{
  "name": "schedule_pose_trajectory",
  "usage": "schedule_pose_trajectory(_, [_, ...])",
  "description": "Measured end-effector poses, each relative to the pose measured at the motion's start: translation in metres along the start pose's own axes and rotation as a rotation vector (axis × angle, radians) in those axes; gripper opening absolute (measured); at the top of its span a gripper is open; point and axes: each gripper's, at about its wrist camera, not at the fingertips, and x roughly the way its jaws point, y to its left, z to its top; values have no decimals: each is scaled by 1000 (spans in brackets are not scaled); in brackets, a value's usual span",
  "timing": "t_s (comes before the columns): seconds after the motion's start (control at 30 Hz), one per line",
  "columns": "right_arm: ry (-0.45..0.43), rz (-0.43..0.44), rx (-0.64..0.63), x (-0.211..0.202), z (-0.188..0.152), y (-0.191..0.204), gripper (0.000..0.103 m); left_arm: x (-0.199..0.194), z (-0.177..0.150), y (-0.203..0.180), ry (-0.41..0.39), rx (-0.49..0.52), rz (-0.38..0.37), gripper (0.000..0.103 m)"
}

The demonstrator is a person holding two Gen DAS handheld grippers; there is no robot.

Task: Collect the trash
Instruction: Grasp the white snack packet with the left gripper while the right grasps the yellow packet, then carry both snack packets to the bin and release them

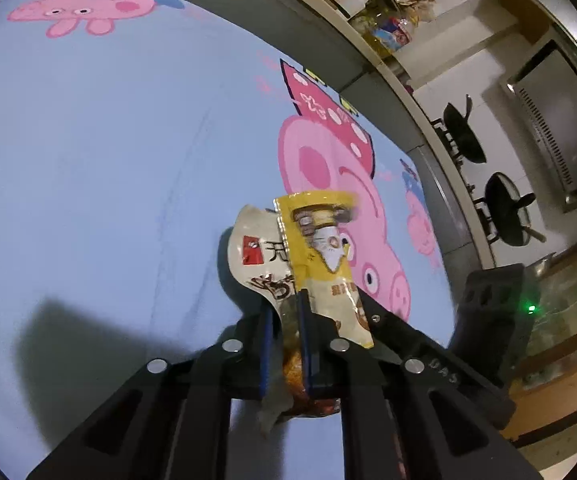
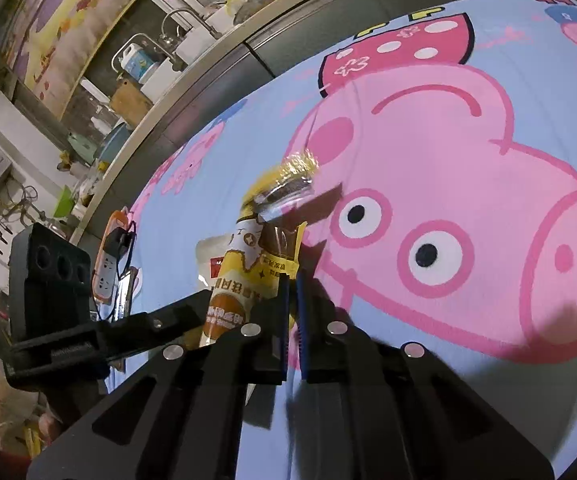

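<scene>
Our left gripper [image 1: 284,312] clamped on a crumpled white and brown snack wrapper [image 1: 258,264], our right gripper [image 2: 293,300] pinching the edge of a glossy yellow snack wrapper [image 2: 256,256], both wrappers touching between the grippers, raised above the pale blue cartoon-pig tablecloth [image 1: 108,160], an orange power strip [image 2: 110,256] left of our right gripper.
</scene>
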Motion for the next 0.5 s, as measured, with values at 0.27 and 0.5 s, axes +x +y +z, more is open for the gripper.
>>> schedule_pose_trajectory(0.27, [-153, -81, 19, -46, 1, -20, 1, -6, 3, -2, -37, 47, 71, 12])
schedule_pose_trajectory(0.5, [-186, -106, 36, -70, -1, -33, 1, -6, 0, -8, -52, 89, 119, 12])
